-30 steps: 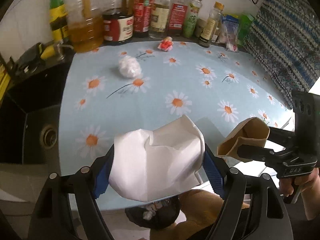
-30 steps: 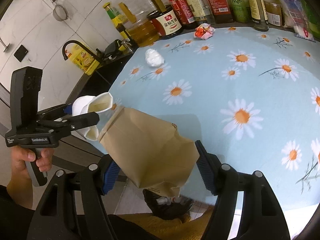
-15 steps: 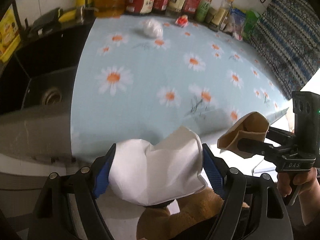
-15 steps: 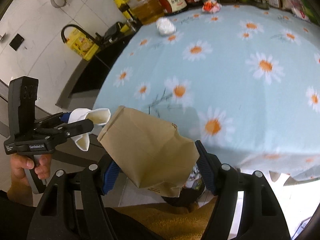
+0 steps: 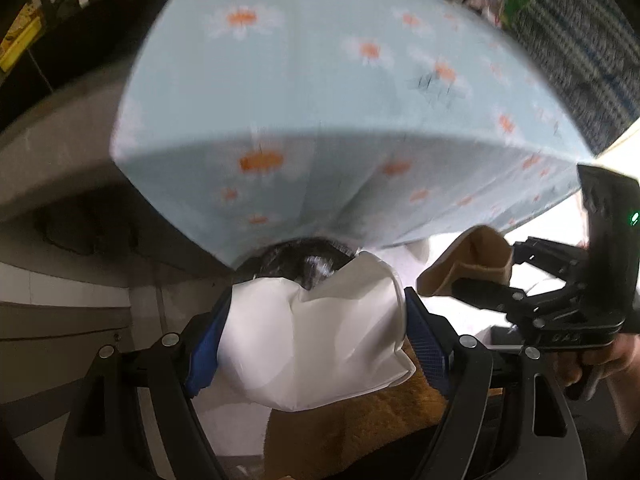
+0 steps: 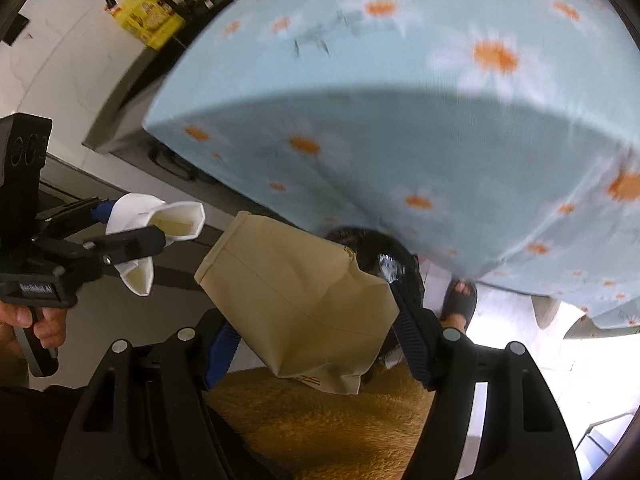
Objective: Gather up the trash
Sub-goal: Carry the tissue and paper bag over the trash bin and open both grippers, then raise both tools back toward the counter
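The left gripper [image 5: 316, 332] has its fingers squeezed on a crumpled white paper cup [image 5: 316, 340]. The cup is off the table [image 5: 320, 92], just below its near edge. A black trash bin [image 5: 300, 260] sits under that edge, right behind the cup. To the right, the right gripper [image 6: 312, 320] has its fingers squeezed on a squashed brown paper cup [image 6: 296, 300], also below the near edge. The table has a blue cloth with daisies.

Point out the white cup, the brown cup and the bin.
white cup [image 5: 316, 336]: left wrist view, crushed side wall.
brown cup [image 6: 296, 300]: right wrist view, side wall.
bin [image 5: 300, 256]: left wrist view, black liner under the table edge.
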### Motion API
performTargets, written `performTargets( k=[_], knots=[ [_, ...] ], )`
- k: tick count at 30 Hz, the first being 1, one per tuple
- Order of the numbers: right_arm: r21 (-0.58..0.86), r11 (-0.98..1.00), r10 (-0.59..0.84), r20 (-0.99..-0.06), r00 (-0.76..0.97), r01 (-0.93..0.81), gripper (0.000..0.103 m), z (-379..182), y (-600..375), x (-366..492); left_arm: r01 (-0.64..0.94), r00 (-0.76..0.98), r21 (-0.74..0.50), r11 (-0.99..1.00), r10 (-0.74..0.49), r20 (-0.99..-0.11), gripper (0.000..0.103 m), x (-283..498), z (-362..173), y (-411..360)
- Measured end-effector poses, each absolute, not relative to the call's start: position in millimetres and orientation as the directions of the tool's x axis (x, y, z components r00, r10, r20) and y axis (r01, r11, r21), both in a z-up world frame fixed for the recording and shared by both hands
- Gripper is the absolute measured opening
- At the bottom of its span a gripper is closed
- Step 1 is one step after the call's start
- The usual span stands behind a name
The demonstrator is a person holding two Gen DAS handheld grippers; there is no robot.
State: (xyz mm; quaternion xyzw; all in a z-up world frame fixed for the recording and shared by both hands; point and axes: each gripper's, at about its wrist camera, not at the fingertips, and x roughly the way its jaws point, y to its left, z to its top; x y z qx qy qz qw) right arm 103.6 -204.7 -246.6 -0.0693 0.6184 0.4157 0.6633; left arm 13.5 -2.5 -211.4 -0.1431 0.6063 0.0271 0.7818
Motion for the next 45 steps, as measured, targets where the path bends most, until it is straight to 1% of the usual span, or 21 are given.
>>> performTargets(
  k=[6, 14, 17, 26, 30, 35, 36, 37, 38, 45],
  knots=[
    [0.400, 0.685, 0.409, -0.903, -0.133, -0.609, 0.069, -291, -202, 102, -0.218, 0.155, -0.193, 0.957, -0.161, -0.975, 0.078, 9, -265, -10],
    [0.390, 0.730, 0.359, -0.918, -0.170, -0.562, 0.069, -340, -200, 101, -0.219, 0.071, -0.184, 0.958, -0.172, -0.982, 0.078, 12, -316, -15],
    [0.409, 0.745, 0.366, -0.911, -0.190, -0.527, 0.069, -350, -204, 105, -0.221, 0.055, -0.179, 0.959, -0.171, -0.984, 0.078, 13, -328, -14],
    [0.473, 0.790, 0.397, -0.879, -0.263, -0.390, 0.069, -382, -208, 115, -0.236, 0.028, -0.168, 0.957, -0.166, -0.986, 0.078, 16, -352, -14],
    [0.481, 0.794, 0.404, -0.875, -0.268, -0.372, 0.069, -384, -207, 117, -0.249, 0.024, -0.179, 0.952, -0.179, -0.984, 0.078, 19, -356, -13],
    [0.495, 0.796, 0.418, -0.865, -0.276, -0.348, 0.070, -384, -204, 120, -0.252, 0.019, -0.166, 0.953, -0.167, -0.986, 0.079, 21, -356, -11],
    [0.500, 0.796, 0.422, -0.862, -0.280, -0.341, 0.073, -384, -204, 121, -0.255, 0.017, -0.163, 0.953, -0.164, -0.986, 0.080, 22, -356, -11],
    [0.505, 0.799, 0.427, -0.858, -0.284, -0.325, 0.081, -384, -205, 122, -0.261, 0.017, -0.166, 0.951, -0.167, -0.986, 0.089, 22, -356, -9],
    [0.510, 0.802, 0.433, -0.855, -0.285, -0.312, 0.082, -384, -206, 123, -0.268, 0.020, -0.167, 0.949, -0.167, -0.986, 0.097, 21, -356, -8],
    [0.535, 0.805, 0.464, -0.837, -0.291, -0.255, 0.082, -381, -210, 129, -0.299, 0.023, -0.164, 0.940, -0.164, -0.986, 0.096, 18, -357, 0]
  ],
)
